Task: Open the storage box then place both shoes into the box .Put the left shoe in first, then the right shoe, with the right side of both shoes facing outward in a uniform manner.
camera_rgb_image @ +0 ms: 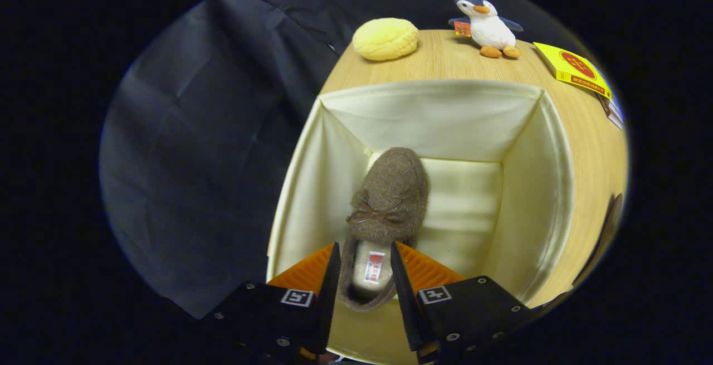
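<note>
You have a fuzzy grey-brown felt slipper (390, 198) with a thin brown bow and a white insole tag printed in red, lying inside the open cream-white fabric storage box (535, 198). The box sits on a light oak-grain wooden desk (445, 61). Along the desk's far edge you see a pale yellow ribbed bun-shaped plush (385, 39), a navy-and-white penguin toy (489, 22) with orange beak and feet, and a yellow flat box (574, 68) bearing a red round emblem.

Gripper (363, 267) fingers flank the heel of a brown shoe (384, 209) inside the open cream box (535, 186), grip contact unclear. Beyond on the table (445, 61): yellow bun (385, 39), penguin toy (487, 22), yellow book (574, 68).
</note>
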`<state>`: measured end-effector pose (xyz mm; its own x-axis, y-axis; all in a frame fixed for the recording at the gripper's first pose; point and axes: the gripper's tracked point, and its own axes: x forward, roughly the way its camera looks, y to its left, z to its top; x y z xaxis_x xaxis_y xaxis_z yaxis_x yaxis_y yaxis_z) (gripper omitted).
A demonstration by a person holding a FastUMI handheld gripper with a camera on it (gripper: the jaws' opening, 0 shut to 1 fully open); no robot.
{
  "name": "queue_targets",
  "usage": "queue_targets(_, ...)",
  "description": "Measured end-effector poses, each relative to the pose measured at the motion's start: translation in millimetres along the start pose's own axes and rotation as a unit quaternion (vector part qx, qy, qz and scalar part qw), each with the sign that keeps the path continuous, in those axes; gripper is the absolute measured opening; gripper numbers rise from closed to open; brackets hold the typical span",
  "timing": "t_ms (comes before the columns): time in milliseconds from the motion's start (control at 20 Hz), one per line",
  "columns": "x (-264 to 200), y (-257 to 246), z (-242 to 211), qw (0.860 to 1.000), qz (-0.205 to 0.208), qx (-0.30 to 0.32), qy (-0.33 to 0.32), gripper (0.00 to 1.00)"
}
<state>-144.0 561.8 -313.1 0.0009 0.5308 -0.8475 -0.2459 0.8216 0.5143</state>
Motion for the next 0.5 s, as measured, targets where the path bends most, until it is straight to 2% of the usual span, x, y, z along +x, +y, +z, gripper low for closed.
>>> queue_targets(50,-11.4,-2.3,5.6,1.0,0.005,-0.001,-0.014,0.62)
queue_targets(250,-61.8,-23.2,19.2,0.997,0.011,-0.003,-0.073,0.77)
queue_targets(500,-128.1,-110.4,20.3,0.984,-0.047,-0.018,-0.169,0.89)
